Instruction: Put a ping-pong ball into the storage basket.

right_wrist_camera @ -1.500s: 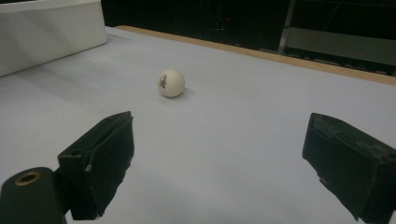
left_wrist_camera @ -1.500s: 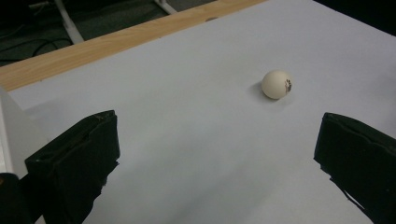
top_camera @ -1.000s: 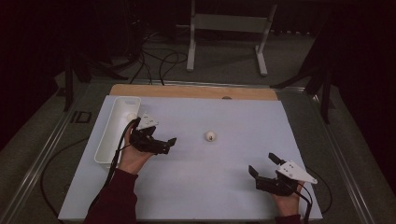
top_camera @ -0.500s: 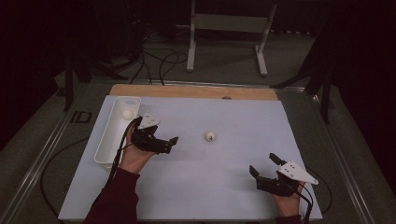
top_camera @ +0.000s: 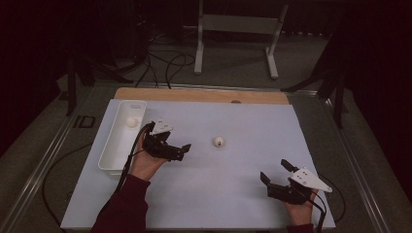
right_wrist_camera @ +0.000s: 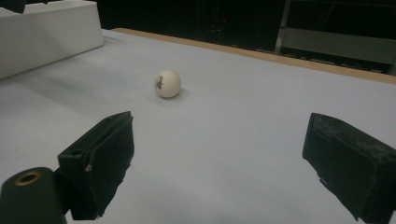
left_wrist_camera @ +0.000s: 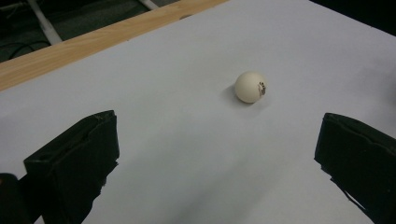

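Note:
A white ball (top_camera: 219,141) with a small dark mark lies on the pale blue table sheet (top_camera: 223,194). My left gripper (top_camera: 184,151) is open, a short way to the ball's left and pointing toward it. In the left gripper view the ball (left_wrist_camera: 250,87) sits ahead of the wide-apart jaws of the left gripper (left_wrist_camera: 218,126), nothing between them. My right gripper (top_camera: 273,170) stands open near the front right. Its own view shows the ball (right_wrist_camera: 167,84) farther off, ahead and left of the right gripper (right_wrist_camera: 219,123). A second white ball (top_camera: 131,122) rests in the tray.
A long white tray (top_camera: 112,153) stands at the sheet's left edge, and its wall (right_wrist_camera: 46,32) appears at the upper left in the right gripper view. A wooden strip (top_camera: 204,95) runs along the far edge. Beyond it are cables and a metal stand (top_camera: 238,29).
My left gripper has shifted slightly right, away from the tray and toward the loose ball. The right gripper has barely moved. The ball on the sheet has stayed put.

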`<state>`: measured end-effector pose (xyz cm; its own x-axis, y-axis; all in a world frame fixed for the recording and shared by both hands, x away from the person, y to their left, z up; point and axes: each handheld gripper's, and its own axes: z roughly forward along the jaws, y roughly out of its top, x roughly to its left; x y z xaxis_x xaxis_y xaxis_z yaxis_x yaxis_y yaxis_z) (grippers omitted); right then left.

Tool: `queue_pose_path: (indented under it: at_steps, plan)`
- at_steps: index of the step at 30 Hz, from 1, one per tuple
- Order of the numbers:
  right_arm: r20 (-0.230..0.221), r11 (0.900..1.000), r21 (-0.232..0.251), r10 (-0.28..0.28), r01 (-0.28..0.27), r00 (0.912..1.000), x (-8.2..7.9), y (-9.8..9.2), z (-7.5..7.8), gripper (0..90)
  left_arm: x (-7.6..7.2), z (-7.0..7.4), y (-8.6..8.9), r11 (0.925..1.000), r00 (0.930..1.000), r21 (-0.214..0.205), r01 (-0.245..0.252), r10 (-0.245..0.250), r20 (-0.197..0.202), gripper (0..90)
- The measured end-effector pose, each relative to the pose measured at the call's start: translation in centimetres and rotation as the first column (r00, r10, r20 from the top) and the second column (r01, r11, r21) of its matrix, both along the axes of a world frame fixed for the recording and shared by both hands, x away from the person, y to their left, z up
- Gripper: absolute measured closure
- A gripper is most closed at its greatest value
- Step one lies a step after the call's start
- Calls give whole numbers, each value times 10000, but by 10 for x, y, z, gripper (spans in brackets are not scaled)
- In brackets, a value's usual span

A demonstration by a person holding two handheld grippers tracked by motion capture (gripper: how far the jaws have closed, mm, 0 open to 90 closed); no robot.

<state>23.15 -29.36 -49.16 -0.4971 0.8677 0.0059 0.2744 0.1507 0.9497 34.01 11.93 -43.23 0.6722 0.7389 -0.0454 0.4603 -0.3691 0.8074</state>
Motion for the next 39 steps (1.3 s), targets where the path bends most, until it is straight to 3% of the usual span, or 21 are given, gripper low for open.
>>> queue_pose_path:
  at_steps: [6,21,27,39]
  plan:
    - [-1,10000,-36,-22,22,10000,0,0,0,87,1,0,-8,9999,10000,99,69,-69,18,7]
    - [10,10000,-31,-45,45,10000,0,-1,0,88,10,-1,-24,9995,9995,-104,294,-294,-75,7]
    - [-7,10000,-32,-38,38,10000,0,0,0,88,14,-4,-34,9988,9988,168,470,-468,-132,7]
    - [-5,10000,-17,-31,31,10000,0,-1,0,88,22,-6,-46,9979,9980,220,609,-604,-201,7]
